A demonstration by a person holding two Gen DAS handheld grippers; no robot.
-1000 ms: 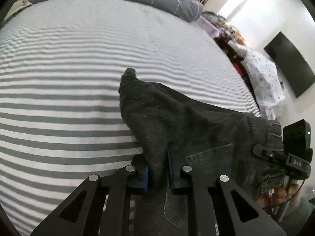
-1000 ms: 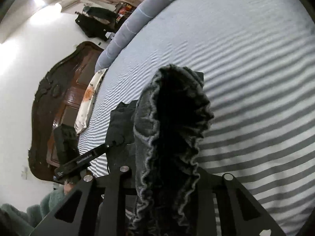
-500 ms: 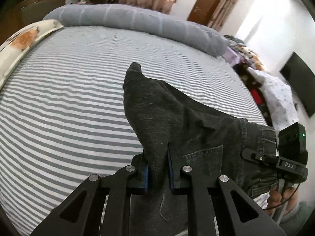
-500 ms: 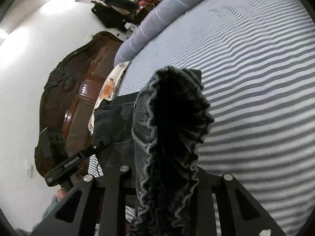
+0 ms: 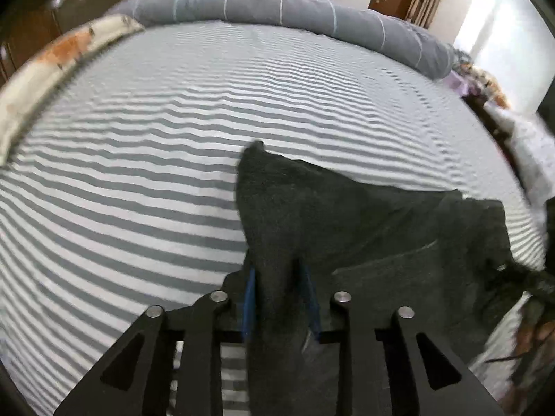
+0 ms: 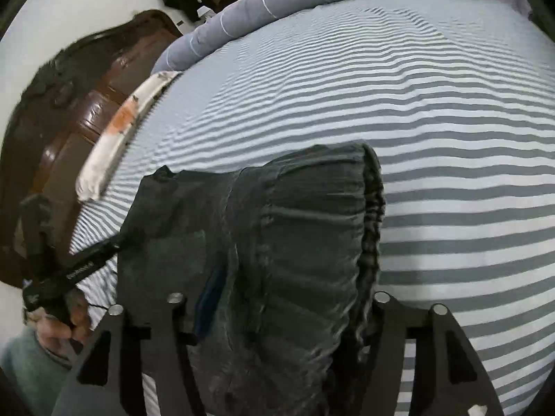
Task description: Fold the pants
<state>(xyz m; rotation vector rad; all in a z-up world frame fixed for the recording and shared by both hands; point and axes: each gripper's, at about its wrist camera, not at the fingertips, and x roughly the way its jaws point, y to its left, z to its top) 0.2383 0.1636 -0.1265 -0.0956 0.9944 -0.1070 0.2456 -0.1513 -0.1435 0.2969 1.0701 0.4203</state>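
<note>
Right now my left gripper point(image 5: 280, 300) is pinched tight on a fold of the dark pants point(image 5: 347, 228), its blue-lined pads point(image 5: 249, 301) pressed against both sides of the cloth at the bottom centre of the left wrist view. From that pinch the fabric rises to a small point near the middle of the frame and spreads away toward the right edge, where it runs into something dark and blurred that I cannot make out.

In the right wrist view my right gripper point(image 6: 277, 315) has a thick, gathered bunch of the same pants point(image 6: 298, 242) filling the space between its fingers. The ruched waistband curves down the right side of that bunch. One blue pad point(image 6: 210, 298) shows at the left of the cloth; the other is buried, so the fingers are clamped on the bundle with a wide wad between them.

Beneath both grippers spreads the bed point(image 5: 138, 173) with its grey-and-white striped sheet. A long grey bolster point(image 5: 277, 10) lies along the far edge at the top of the left wrist view. At the left of the right wrist view stands a dark carved wooden headboard point(image 6: 69, 104), with a white and orange pillow point(image 6: 118, 128) just beside it.
</note>
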